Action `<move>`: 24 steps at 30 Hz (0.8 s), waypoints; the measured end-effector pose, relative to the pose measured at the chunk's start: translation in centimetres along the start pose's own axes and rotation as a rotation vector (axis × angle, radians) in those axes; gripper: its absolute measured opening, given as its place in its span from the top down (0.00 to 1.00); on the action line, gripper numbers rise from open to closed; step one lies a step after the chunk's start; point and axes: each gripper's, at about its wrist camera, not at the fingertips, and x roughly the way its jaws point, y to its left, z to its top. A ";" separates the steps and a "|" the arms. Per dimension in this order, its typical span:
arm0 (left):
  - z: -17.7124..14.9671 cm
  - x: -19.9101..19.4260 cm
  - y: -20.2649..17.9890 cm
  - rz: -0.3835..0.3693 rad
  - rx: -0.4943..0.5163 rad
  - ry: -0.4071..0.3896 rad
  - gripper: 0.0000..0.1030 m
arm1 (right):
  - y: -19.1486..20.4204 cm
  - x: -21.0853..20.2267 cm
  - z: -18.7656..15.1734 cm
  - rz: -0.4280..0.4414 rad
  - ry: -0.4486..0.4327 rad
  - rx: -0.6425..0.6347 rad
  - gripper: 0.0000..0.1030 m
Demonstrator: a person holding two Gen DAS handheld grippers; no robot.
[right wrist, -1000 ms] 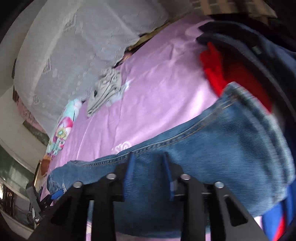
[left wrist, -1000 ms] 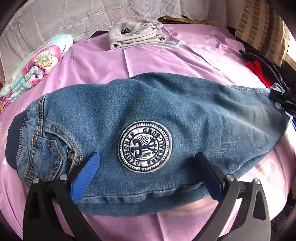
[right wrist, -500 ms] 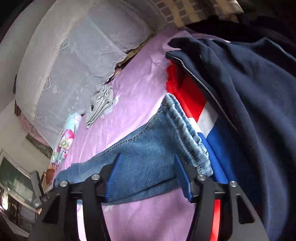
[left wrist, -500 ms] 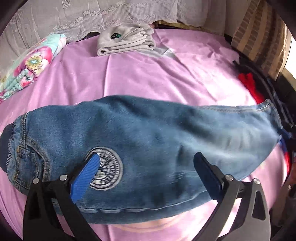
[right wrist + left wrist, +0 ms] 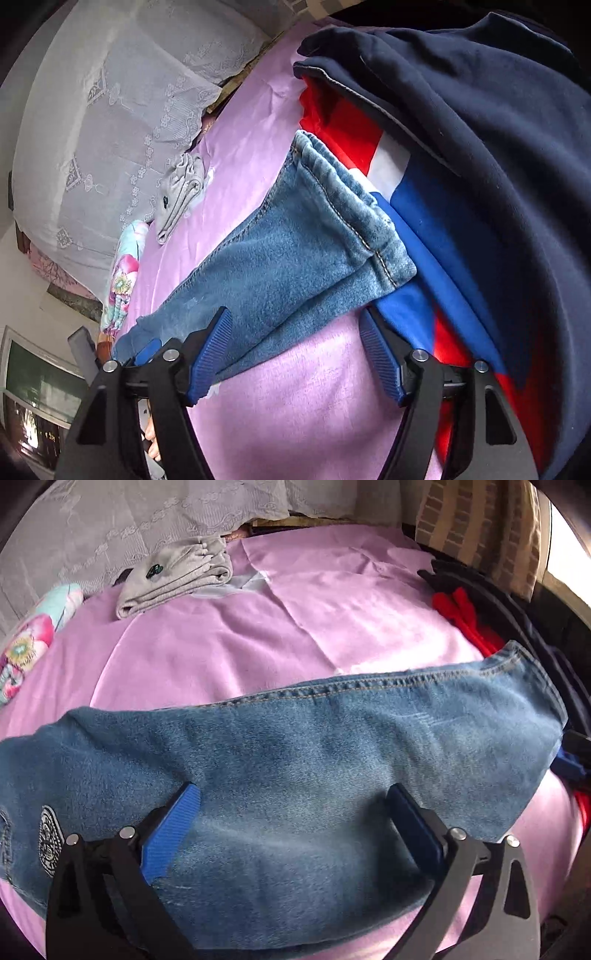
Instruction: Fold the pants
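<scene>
1. Blue denim pants (image 5: 295, 760) lie flat, stretched lengthwise across the pink-sheeted bed (image 5: 221, 642), parallel to its near edge. The legs look stacked one on the other, so a lengthwise fold seems done and the cross fold is not yet made.
2. The round embroidered patch (image 5: 50, 836) marks the waist end, toward the left side of the bed. The stitched hem cuff (image 5: 354, 210) is at the right side, resting against the pile there.
3. Left gripper (image 5: 291, 827): jaws apart, hovering over mid-leg with denim showing between them and nothing clamped. My read: it's placed to pin or mark the fold line.
4. Right gripper (image 5: 295, 350): jaws apart, empty, just short of the cuff, with the leg's near edge by its left pad. Likely lined up to take the hem and carry it toward the waist.
5. Navy, red and blue clothing pile (image 5: 461, 184) crowds the right edge of the bed, touching the cuff, so there's a risk of snagging it in a grab.
6. Folded grey garment (image 5: 177, 576) and floral bundle (image 5: 33, 638) sit toward the far edge of the bed, well clear.
</scene>
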 end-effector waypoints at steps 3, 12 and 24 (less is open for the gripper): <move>-0.5 -3.7 2.9 -0.029 -0.055 -0.092 0.05 | 0.0 0.5 0.2 -0.014 -0.053 0.004 0.28; -6.4 -10.4 20.4 0.261 -0.331 -0.188 0.04 | 0.5 0.6 0.2 -0.073 -0.219 0.019 0.83; -10.3 -11.2 23.3 0.208 -0.362 -0.279 0.04 | 20.4 0.3 -3.6 -0.203 -0.435 -0.668 0.88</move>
